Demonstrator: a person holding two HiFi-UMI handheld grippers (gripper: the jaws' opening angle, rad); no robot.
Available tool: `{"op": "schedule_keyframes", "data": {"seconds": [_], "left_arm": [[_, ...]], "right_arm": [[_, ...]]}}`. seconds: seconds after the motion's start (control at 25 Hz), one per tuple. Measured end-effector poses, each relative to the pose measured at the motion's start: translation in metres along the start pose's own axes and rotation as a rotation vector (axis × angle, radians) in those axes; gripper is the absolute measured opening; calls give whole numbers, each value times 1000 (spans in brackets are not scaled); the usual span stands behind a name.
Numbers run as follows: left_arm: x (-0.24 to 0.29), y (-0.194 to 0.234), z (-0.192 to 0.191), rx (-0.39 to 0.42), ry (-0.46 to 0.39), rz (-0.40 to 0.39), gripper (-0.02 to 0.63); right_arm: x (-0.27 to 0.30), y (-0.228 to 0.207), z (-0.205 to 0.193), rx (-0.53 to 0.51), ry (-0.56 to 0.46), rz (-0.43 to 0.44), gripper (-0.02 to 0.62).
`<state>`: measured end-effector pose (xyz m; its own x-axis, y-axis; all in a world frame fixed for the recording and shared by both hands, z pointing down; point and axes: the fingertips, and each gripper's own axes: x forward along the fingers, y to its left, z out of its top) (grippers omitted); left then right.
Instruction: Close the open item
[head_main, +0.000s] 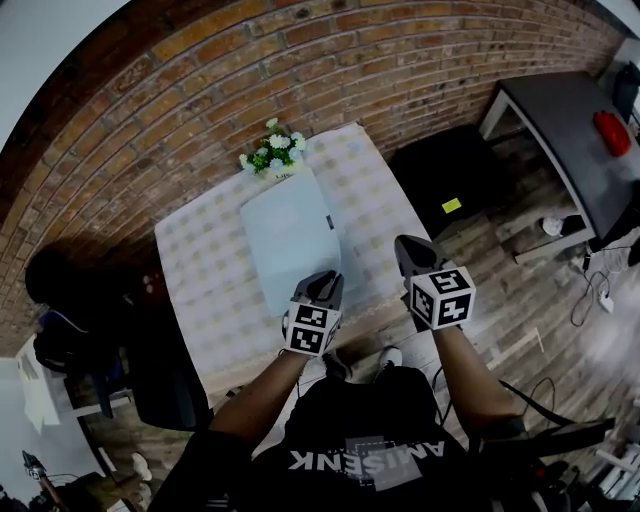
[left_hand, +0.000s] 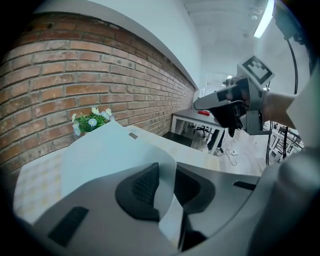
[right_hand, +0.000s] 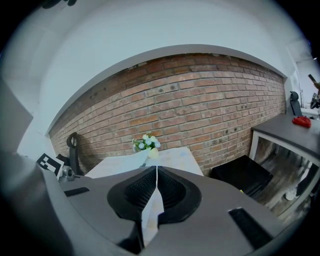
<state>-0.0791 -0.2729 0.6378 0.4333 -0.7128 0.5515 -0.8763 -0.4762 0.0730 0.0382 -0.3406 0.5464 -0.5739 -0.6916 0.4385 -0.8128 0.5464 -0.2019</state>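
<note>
A pale blue-grey laptop (head_main: 288, 238) lies on the checked tablecloth (head_main: 200, 260); from above its lid looks flat and down. My left gripper (head_main: 322, 282) is at the laptop's near right corner. In the left gripper view its jaws (left_hand: 167, 172) stand a little apart, the pale lid (left_hand: 110, 155) shows in the gap, and the pads do not press on it. My right gripper (head_main: 405, 247) hangs right of the laptop over the table's right edge, touching nothing. Its jaws (right_hand: 156, 172) meet in a thin line with nothing between them. It also shows in the left gripper view (left_hand: 225, 102).
A small pot of white flowers (head_main: 272, 148) stands at the table's far end against the brick wall. A black seat (head_main: 450, 175) and a grey side table (head_main: 570, 130) with a red thing (head_main: 612, 132) are to the right. A dark chair (head_main: 150, 370) stands at the left.
</note>
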Motion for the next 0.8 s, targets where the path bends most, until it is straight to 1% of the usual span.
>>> {"op": "schedule_keyframes", "data": {"seconds": [0.12,0.32,0.48,0.68,0.8], "left_arm": [[10,-1,-7,9,16,-6,66],[23,-8,-11,18,58,-22,66],[36,-9,-29,18,74,-18,71],[42,-10,-37,-3,101,-27,77],[45,-11,-40,4,110,-34,81]], "right_arm": [[10,-2,-7,8,13,11,41],[33,-2,-13,-10,32,36,41],[54,-1,-18,-19,47,55,43],[81,4,-31,-4,79,88,43],[96,9,-40,10,101,113,46]]}}
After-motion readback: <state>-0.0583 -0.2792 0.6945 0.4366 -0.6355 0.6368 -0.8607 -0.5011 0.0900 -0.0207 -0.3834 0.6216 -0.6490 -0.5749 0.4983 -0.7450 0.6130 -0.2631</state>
